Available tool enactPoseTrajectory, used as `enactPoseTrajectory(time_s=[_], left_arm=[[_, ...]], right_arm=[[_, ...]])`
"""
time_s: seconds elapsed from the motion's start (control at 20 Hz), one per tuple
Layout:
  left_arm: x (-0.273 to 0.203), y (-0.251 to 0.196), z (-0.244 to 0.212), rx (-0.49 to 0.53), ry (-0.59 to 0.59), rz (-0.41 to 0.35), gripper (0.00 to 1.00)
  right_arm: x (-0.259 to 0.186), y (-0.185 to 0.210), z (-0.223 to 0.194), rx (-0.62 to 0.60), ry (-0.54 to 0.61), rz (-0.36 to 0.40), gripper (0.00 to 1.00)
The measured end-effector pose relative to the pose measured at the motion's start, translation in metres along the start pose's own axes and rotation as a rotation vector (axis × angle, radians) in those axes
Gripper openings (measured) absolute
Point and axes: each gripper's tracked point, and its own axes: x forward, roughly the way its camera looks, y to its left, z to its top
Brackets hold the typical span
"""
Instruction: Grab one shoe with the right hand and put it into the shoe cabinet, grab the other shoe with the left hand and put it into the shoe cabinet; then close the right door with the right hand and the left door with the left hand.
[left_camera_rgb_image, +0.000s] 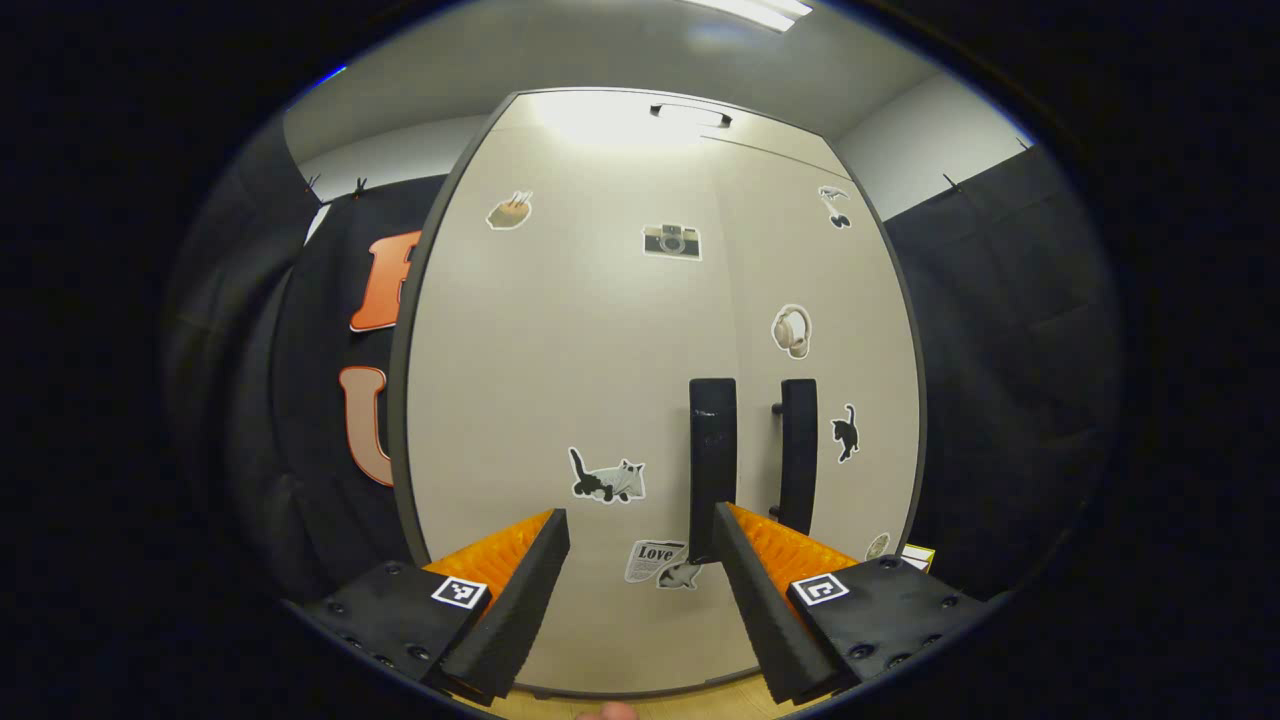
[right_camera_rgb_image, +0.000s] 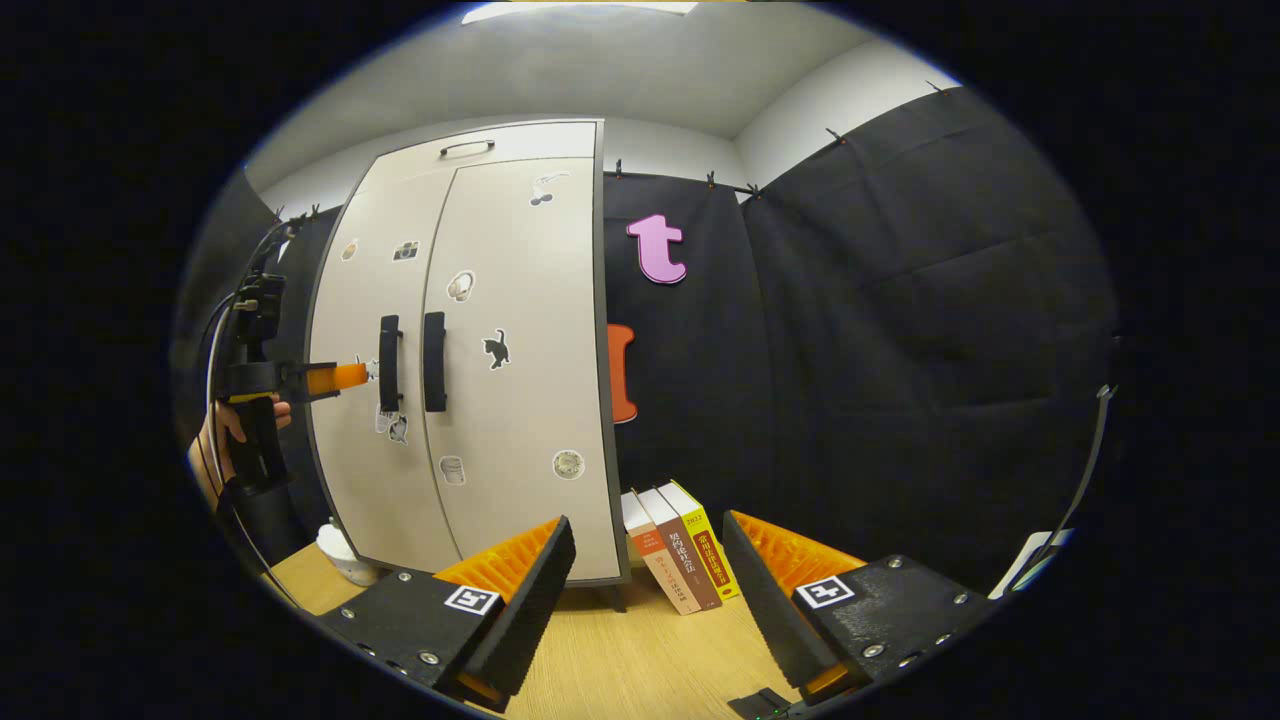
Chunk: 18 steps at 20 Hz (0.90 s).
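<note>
Both doors look shut from where I'm sitting, so I'd say the job is basically at its tail end. My left gripper (left_camera_rgb_image: 640, 540) has its fingers spread wide with nothing between them, and the left door (left_camera_rgb_image: 570, 380) of the cabinet (right_camera_rgb_image: 470, 360) is dead ahead, very close; its handle (left_camera_rgb_image: 712, 465) sits just past my right-side finger, with the right door's handle (left_camera_rgb_image: 798, 455) a bit further over. In the right gripper view I can see that same left gripper poking at the left door next to the handles, the hand (right_camera_rgb_image: 215, 440) holding it off to my left. My right gripper (right_camera_rgb_image: 645, 560) is also wide and empty, pulled well back from the cabinet, with the desk (right_camera_rgb_image: 620, 660) below and some books (right_camera_rgb_image: 680, 550) leaning just ahead, slightly right of centre. I can't see either shoe, so I'm guessing they're inside behind the doors. What could go wrong: if the left door hasn't fully seated, backing off could let it swing out again, and I can't tell from the seam. Also that finger is so near the handle that a sloppy pull-back could hook it and drag the door open.
</note>
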Motion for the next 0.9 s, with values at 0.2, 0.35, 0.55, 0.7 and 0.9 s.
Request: enactPoseTrajectory(time_s=[0.2,0.35,0.55,0.7,0.9], left_arm=[[-0.055,0.003,0.010,0.026,-0.033,0.014,0.96],[-0.093,0.004,0.000,0.016,-0.008,0.025,0.95],[-0.134,0.011,-0.018,-0.013,0.022,0.066,0.94],[-0.162,0.016,-0.031,-0.013,0.026,0.114,0.95],[-0.194,0.014,-0.054,-0.033,0.041,0.164,0.95]], right_arm=[[0.001,0.015,-0.001,0.016,0.000,0.051,0.92],[0.000,0.024,-0.004,0.028,0.006,0.085,0.92],[-0.003,0.035,-0.006,0.037,0.001,0.121,0.92],[-0.007,0.047,-0.014,0.052,0.012,0.160,0.92],[-0.013,0.054,-0.019,0.066,0.005,0.185,0.92]])
